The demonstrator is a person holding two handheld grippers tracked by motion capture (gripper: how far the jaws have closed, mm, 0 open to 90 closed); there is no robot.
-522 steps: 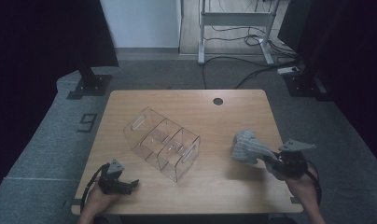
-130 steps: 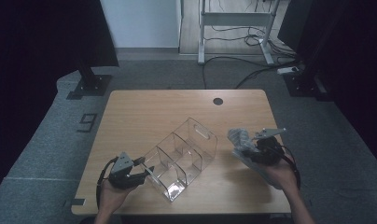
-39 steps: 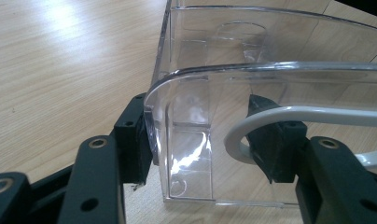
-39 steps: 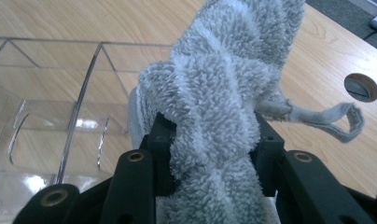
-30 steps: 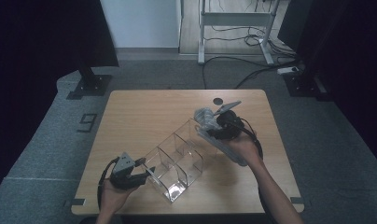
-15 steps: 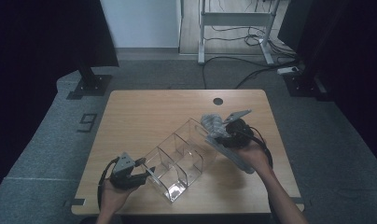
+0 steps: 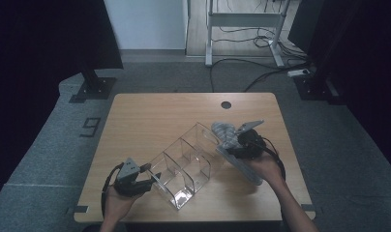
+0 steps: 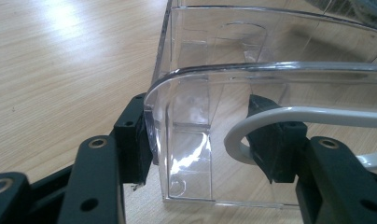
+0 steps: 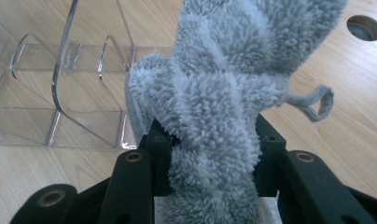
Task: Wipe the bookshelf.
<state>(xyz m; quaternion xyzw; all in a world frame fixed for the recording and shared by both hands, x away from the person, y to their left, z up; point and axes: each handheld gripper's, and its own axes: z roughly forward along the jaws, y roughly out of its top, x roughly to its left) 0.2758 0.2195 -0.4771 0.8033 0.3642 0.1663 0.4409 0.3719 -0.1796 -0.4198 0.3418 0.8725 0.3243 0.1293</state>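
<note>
Two claws on your bench (image 7: 150,116), so largest first: the wooden bench top takes up the middle of the high view, with grey floor around it. A black stand foot (image 7: 93,89) sits on the floor off the far left corner, and a white metal frame (image 7: 242,19) with loose cables stands beyond the far edge. A round cable hole (image 7: 226,105) is sunk in the bench near the far edge, well apart from your work.

Next, the clear plastic organizer (image 7: 184,162) lies diagonally across the middle of the bench, with open compartments split by clear dividers. Its near end points at your left hand, its far end at your right.

Your left claw (image 7: 144,180) grips the near end wall of the organizer; in the left gripper view one pad (image 8: 136,140) sits outside the clear wall and the other inside it. A white cable loop (image 8: 252,128) crosses in front of the inner pad.

Your right claw (image 7: 231,145) is clamped on a grey fluffy cloth (image 7: 226,134), pads squeezing the pile from both sides. The cloth hangs just beside the organizer's far end, above the bench; the nearest compartment wall stands between cloth and the rest. I cannot tell whether they touch. A small hanging loop (image 9: 317,103) dangles off the cloth's side.
</note>
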